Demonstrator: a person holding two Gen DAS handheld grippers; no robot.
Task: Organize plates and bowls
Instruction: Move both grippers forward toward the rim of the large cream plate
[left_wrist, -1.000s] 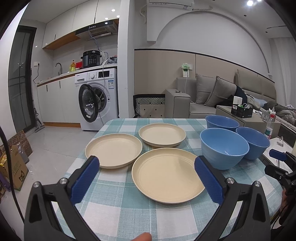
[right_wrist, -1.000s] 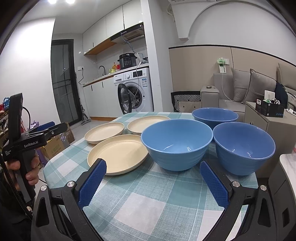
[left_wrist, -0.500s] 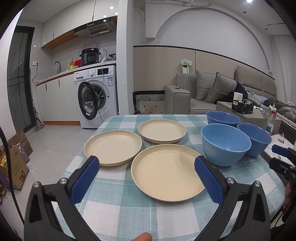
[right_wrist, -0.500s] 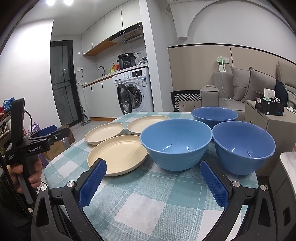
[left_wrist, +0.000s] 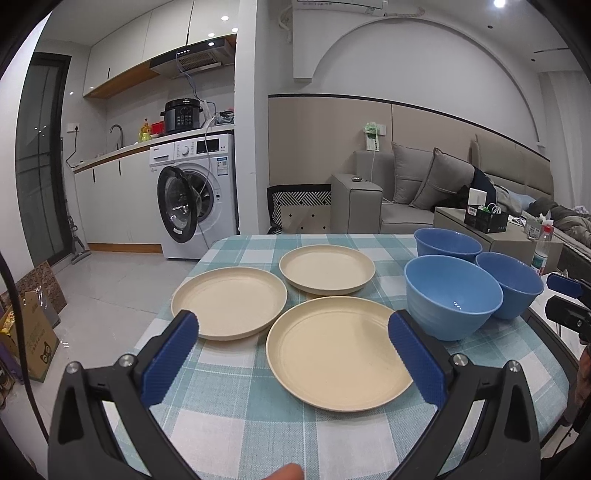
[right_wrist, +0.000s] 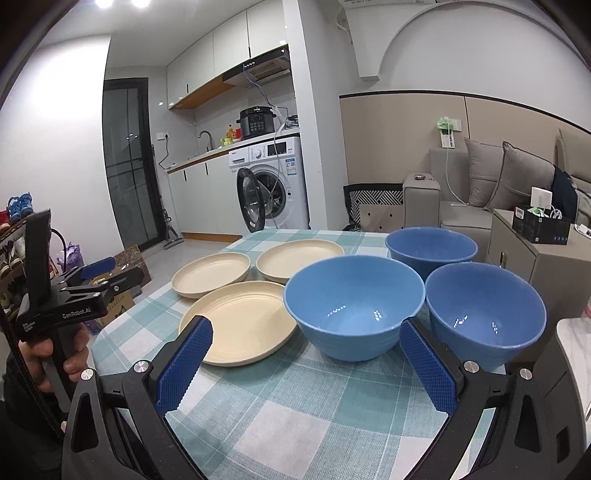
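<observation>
Three cream plates lie on the checked tablecloth: a near plate (left_wrist: 338, 352), a left plate (left_wrist: 229, 301) and a far plate (left_wrist: 327, 267). Three blue bowls stand to their right: a near bowl (left_wrist: 452, 295), a right bowl (left_wrist: 511, 284) and a far bowl (left_wrist: 447, 243). My left gripper (left_wrist: 291, 350) is open and empty, above the table's near edge, in front of the near plate. My right gripper (right_wrist: 306, 362) is open and empty, in front of the near bowl (right_wrist: 352, 304). The plates also show in the right wrist view, the near plate (right_wrist: 240, 325) closest.
The table (left_wrist: 236, 413) has a teal and white checked cloth. A washing machine (left_wrist: 195, 195) with its door open stands behind on the left. A grey sofa (left_wrist: 417, 192) and a side cabinet (right_wrist: 532, 258) stand to the right. Cardboard boxes (left_wrist: 33, 328) lie on the floor at left.
Both grippers have stayed open and empty. The left wrist view has tilted slightly, so the table sits a little lower in it. The dishes have not moved.
</observation>
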